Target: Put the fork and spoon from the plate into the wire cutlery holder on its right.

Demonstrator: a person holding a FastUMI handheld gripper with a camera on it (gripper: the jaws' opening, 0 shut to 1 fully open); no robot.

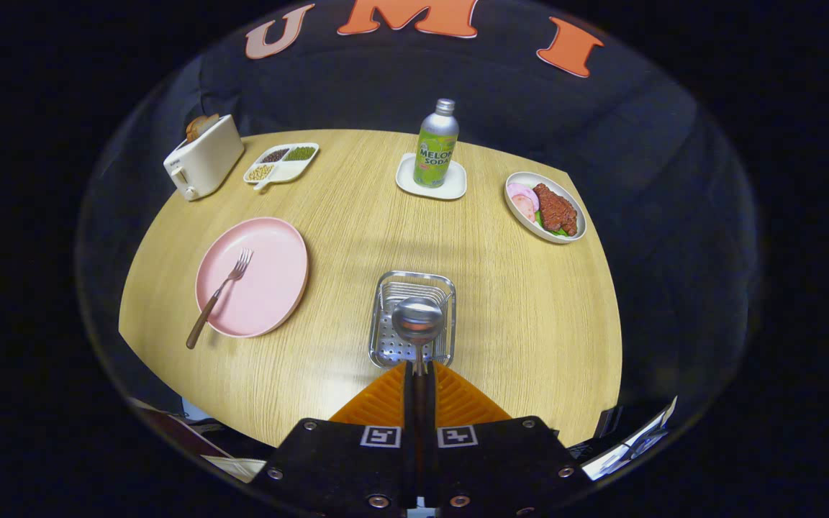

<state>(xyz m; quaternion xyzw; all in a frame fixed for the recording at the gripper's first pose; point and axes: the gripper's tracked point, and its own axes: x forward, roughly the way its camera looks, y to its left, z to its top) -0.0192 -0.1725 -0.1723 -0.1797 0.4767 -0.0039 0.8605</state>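
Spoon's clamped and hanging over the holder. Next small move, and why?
Probably lower it straight down a little, then open the jaws. The gripper is shut on the spoon by its handle, and the bowl sits over the wire cutlery holder, seemingly still above it. The fork still lies on the pink plate, so it comes after.

Wood grain, steel and glazed ware under my gripper

My gripper [419, 374] clamps a spoon [418, 321] of polished metal above a shiny perforated steel cutlery holder [386, 345]; the table [515, 302] looks like matt wood-grain laminate, the pink plate [274, 270] at centre left smooth and softly glossy, the fork [217, 296] metal-tined with what seems a wooden handle.
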